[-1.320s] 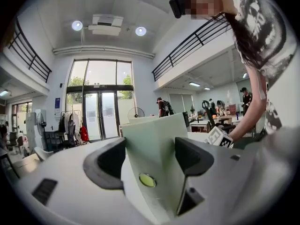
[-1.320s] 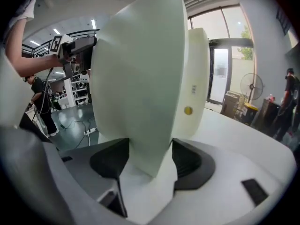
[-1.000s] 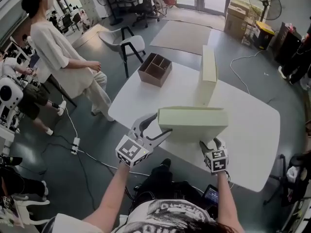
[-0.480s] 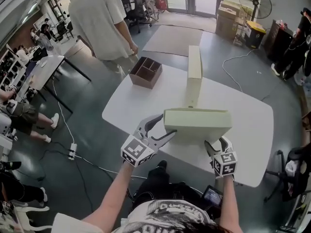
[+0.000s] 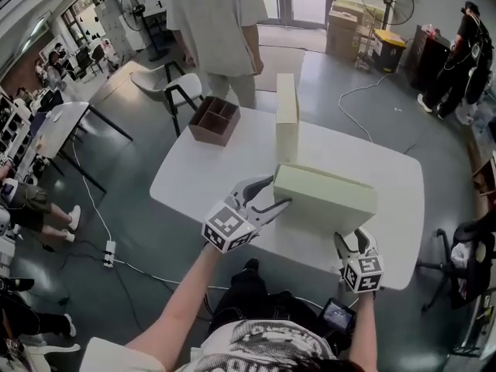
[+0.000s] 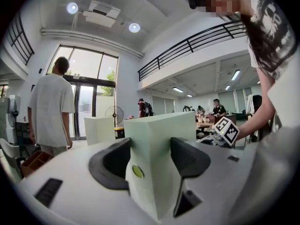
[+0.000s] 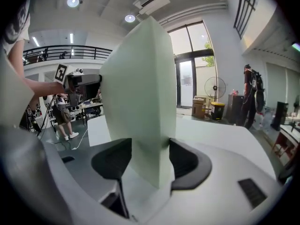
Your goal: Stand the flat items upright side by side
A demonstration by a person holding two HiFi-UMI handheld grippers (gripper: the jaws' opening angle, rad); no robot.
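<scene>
As left claw point(image 6: 150, 149) closes, box point(image 6: 161, 125) seemingly pinched

No word, number, brand or sign can be read anywhere. The print on the person's shirt point(image 5: 267, 347) is blurred, and the cardboard boxes point(image 5: 345, 29) are too small to read.

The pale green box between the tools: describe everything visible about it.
The pale green box is a matte, flat slab, cardboard-like, with a small yellow-green dot on one end. It is on its long edge, tilted, over the near side of the white table. The left tool and right tool each straddle an end, jaws closing with pads against its faces. Whether it rests on the table is unclear.
</scene>
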